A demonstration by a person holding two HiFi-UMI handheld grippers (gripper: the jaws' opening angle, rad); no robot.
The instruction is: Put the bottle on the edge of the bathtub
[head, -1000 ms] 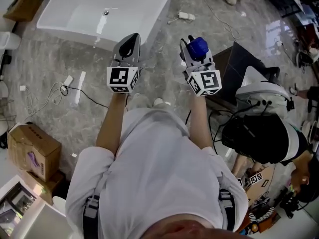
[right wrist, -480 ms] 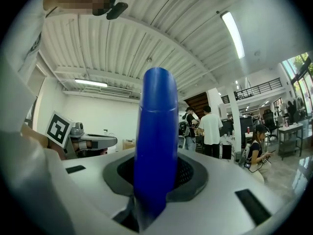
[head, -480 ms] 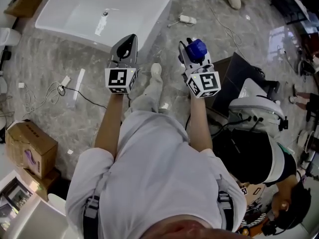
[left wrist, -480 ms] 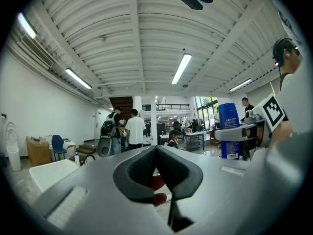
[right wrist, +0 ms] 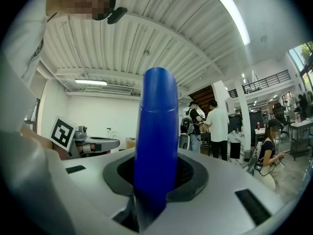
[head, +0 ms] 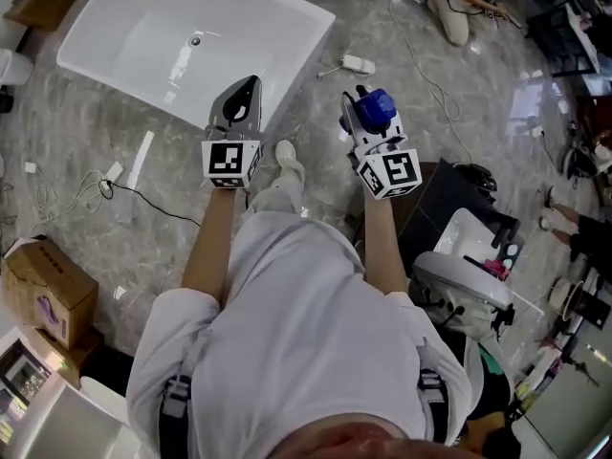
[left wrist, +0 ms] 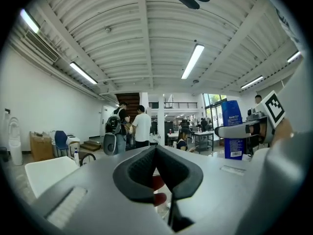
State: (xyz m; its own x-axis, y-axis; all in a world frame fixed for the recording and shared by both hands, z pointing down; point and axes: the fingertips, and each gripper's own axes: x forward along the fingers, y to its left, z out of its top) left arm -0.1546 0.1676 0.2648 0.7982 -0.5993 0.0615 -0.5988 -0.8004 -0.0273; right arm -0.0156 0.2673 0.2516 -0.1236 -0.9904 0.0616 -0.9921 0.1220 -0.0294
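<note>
Blue bottle [head: 375,110], smooth-sided with a rounded top, is standing upright in the right gripper [head: 369,119], whose two jaws are pinching its lower body from either side. In the right gripper view the bottle [right wrist: 156,141] is rising straight out of that gripper [right wrist: 156,179] and filling the middle of the frame; its base is lying hidden below the jaws. From the left gripper view the same bottle [left wrist: 234,129] is showing a pale printed label with a barcode, the print being too small to read. The bottle is hanging in the air over the grey marble floor [head: 115,142], to the right of the white bathtub [head: 304,60] and apart from its rim. The left gripper [head: 247,92] is hovering beside the right one, near the tub's closest corner, with its jaws pressed together on nothing [left wrist: 156,152]; something red is showing through the gap behind them and cannot be identified. The bathtub [left wrist: 44,173] is appearing only as a white edge at the lower left of that view.
</note>
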